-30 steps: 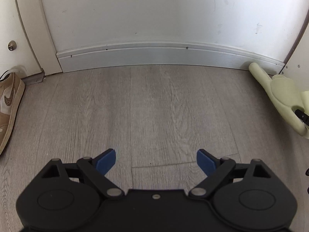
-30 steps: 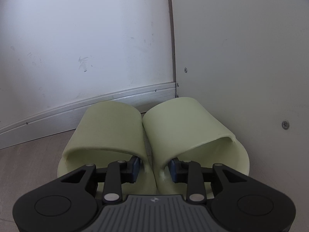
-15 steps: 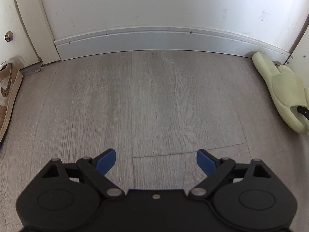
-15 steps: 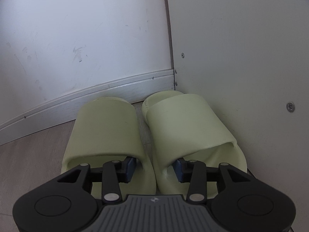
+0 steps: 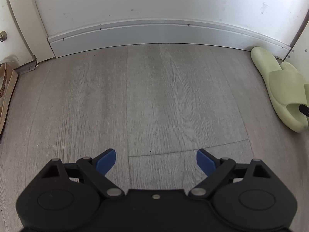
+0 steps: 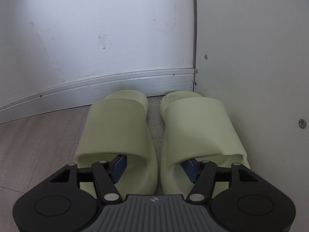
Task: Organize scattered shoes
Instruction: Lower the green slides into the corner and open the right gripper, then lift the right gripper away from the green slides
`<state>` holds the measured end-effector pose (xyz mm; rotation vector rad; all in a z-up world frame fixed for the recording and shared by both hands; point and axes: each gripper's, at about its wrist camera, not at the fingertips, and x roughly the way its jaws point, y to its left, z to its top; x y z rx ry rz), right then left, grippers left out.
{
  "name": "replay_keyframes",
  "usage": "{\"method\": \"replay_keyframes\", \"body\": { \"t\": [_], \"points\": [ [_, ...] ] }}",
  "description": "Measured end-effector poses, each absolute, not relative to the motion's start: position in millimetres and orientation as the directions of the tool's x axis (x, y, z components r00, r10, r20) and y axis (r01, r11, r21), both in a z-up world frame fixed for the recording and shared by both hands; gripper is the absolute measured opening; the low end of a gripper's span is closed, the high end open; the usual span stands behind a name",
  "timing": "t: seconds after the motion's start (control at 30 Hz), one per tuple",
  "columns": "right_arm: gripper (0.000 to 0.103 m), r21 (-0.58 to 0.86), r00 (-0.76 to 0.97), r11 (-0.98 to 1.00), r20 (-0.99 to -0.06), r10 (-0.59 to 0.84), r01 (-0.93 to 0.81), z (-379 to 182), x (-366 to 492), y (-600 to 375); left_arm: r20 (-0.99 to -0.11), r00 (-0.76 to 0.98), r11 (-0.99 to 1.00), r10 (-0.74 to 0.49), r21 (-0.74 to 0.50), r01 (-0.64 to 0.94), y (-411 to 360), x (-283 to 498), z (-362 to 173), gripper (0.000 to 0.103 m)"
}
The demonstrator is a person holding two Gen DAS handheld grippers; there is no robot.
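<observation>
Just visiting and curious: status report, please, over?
Left gripper open over bare floor. Right gripper open, one finger inside each green slide, pair side by side in corner. Tan sneaker waiting far left.

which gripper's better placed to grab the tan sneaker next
Left, likely. The left gripper is open over bare floor with the tan sneaker on its left; the right gripper has a finger inside each green slide.
</observation>
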<state>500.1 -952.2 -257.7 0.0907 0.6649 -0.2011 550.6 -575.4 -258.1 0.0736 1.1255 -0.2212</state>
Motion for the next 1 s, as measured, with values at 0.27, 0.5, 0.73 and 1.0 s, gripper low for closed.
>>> {"method": "replay_keyframes", "body": {
  "t": [0.27, 0.5, 0.73, 1.0],
  "points": [
    [0.084, 0.128, 0.786, 0.968, -0.612, -0.093, 0.215, -253, 490, -963, -0.902, 0.407, 0.976, -0.142, -0.059, 0.208, -573, 550, -259, 0.091],
    [0.088, 0.236, 0.806, 0.912, -0.573, -0.149, 0.336, -264, 471, -965, -0.905, 0.397, 0.975, -0.152, -0.072, 0.209, -573, 548, -261, 0.091],
    [0.094, 0.523, 0.85, 0.712, -0.488, -0.2, 0.468, -270, 447, -980, -0.906, 0.394, 0.974, -0.154, -0.071, 0.217, -575, 547, -261, 0.091],
    [0.095, 0.5, 0.829, 0.69, -0.486, -0.277, 0.523, -251, 432, -971, -0.904, 0.395, 0.973, -0.16, -0.076, 0.22, -574, 545, -260, 0.091]
  ]
}}
